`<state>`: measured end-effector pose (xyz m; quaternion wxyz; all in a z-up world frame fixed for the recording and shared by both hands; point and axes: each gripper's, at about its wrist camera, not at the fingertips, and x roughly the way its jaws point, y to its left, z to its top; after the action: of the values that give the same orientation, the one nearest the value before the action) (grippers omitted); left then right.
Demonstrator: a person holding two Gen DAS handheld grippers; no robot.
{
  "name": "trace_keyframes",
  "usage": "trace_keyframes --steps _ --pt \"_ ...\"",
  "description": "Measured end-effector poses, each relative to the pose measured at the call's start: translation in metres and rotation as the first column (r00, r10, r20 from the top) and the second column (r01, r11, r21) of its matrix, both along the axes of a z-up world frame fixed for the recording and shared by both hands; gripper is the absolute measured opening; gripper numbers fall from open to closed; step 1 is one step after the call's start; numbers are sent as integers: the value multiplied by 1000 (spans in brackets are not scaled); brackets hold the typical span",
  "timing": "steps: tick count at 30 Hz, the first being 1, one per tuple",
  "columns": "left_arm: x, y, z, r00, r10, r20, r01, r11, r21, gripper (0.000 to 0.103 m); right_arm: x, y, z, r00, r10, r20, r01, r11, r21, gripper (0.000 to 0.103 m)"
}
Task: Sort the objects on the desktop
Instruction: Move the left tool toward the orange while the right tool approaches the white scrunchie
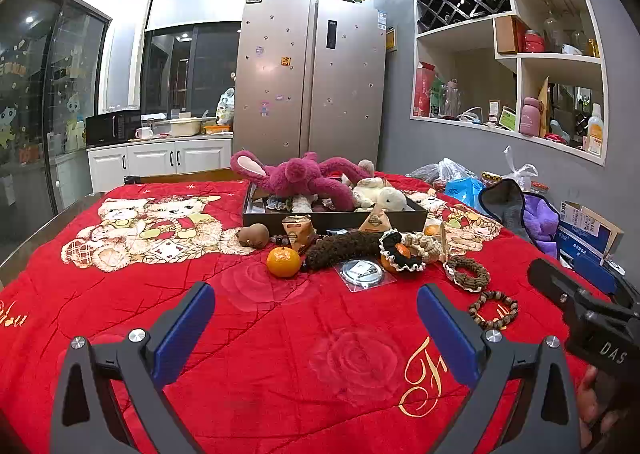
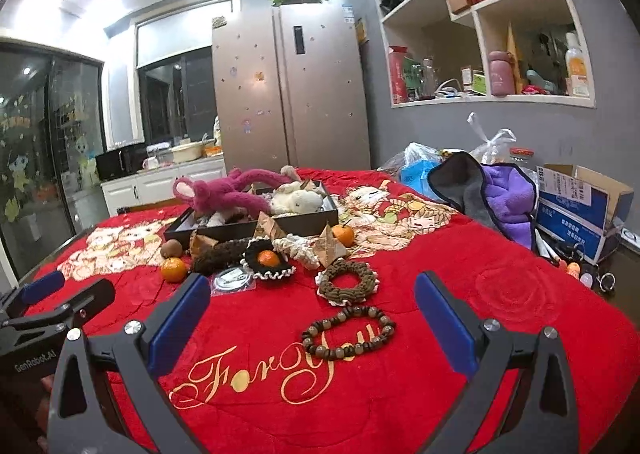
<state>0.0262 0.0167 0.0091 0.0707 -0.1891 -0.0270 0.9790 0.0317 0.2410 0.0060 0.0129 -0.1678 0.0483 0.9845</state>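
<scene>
On a red blanket lies a heap of small objects: an orange, a brown knitted roll, a round mirror in a clear bag, a brown knitted ring and a wooden bead bracelet. Behind them a dark tray holds a pink plush rabbit and white plush toys. My left gripper hovers open over the blanket, short of the heap, nothing between its fingers. My right gripper is open too, with the bracelet and ring lying on the blanket ahead between its fingers.
Triangular snack packets, a second orange and crochet pieces lie near the tray. At the right edge are a purple and grey cloth, plastic bags, a blue cardboard box and keys. A fridge and wall shelves stand behind.
</scene>
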Motion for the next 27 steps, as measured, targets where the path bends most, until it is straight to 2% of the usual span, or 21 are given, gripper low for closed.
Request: trace_keyframes --steps 4,8,11,27 --pt "-1 1 -1 1000 1 10 -1 1000 2 103 1 -4 1 1000 0 -4 0 1000 21 103" --pt "-1 1 -1 1000 -3 10 3 1000 0 103 4 -1 1 999 29 -16 -29 1000 1 103" --pt "-1 1 -1 1000 -7 11 7 1000 -4 103 -1 0 -1 998 60 14 -59 998 -20 103" --pt "-3 -2 -2 999 -38 28 37 999 34 103 3 -6 1 994 107 -12 -107 994 -14 103"
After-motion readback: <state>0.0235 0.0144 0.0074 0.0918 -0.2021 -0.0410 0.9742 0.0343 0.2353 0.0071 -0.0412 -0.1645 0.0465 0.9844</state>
